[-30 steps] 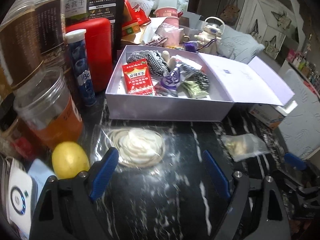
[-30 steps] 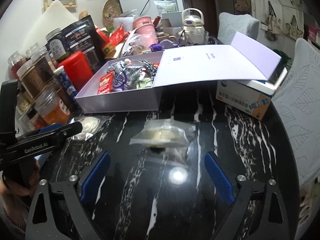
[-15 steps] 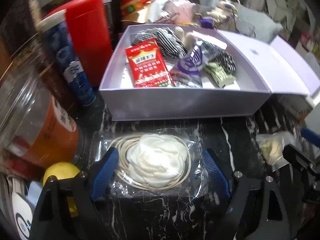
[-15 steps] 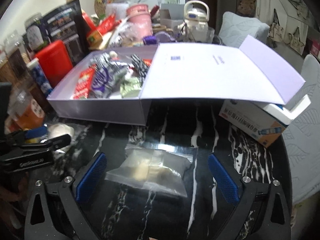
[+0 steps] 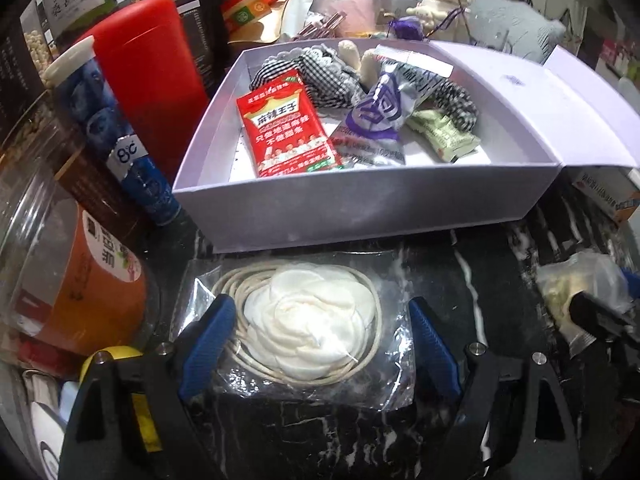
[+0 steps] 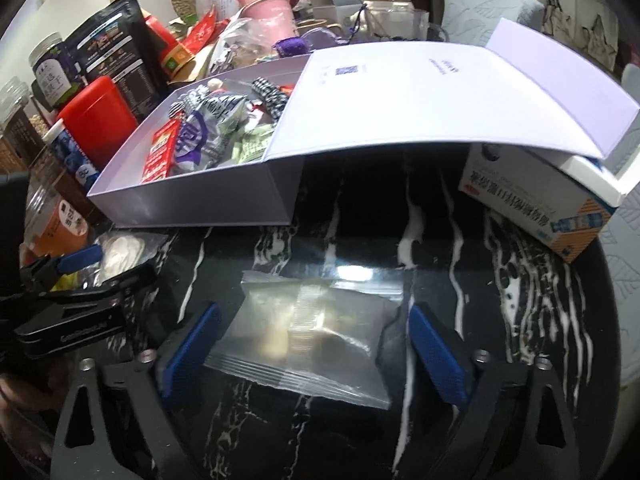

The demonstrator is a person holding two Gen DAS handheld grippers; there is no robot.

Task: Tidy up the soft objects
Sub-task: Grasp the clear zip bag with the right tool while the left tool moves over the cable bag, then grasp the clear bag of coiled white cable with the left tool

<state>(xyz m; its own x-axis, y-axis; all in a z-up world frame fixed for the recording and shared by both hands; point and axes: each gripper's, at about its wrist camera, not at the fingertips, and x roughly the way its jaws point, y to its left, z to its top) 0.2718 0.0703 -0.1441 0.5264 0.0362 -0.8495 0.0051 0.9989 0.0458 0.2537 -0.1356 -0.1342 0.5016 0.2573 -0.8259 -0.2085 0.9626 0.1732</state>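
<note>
Right hand-held gripper was closing astride the clear bag, unpinched; left hand-held gripper stood open around the flower packet. Box lay at twelve o'clock.

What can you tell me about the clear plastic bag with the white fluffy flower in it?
The clear plastic bag with the white flower lies flat on the black marble table, just in front of the lilac box. Inside sit a soft white, petal-like rosette and a coiled cream cord around it. The crinkly film glints. The left gripper straddles it, blue fingers on either side.
</note>
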